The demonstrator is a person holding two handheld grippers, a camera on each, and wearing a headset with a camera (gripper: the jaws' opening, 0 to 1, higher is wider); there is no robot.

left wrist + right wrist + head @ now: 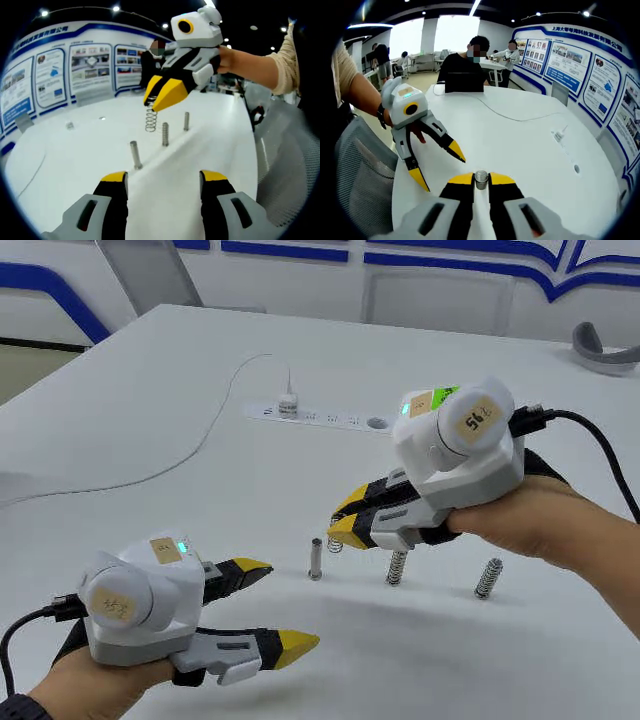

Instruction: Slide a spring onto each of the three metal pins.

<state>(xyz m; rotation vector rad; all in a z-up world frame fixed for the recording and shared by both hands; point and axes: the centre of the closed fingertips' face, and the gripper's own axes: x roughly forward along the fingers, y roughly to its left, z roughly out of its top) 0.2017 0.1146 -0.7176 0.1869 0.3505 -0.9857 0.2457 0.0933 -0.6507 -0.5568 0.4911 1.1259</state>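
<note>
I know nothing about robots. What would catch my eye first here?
Two yellow-tipped handheld grippers over a white table: the right gripper, upper right in the head view, pinches a small spring, while the left gripper hangs open at lower left. Near the held spring stand three metal pins in a row: the bare pin on the left, the middle pin and the right pin each already wearing a spring.
</note>
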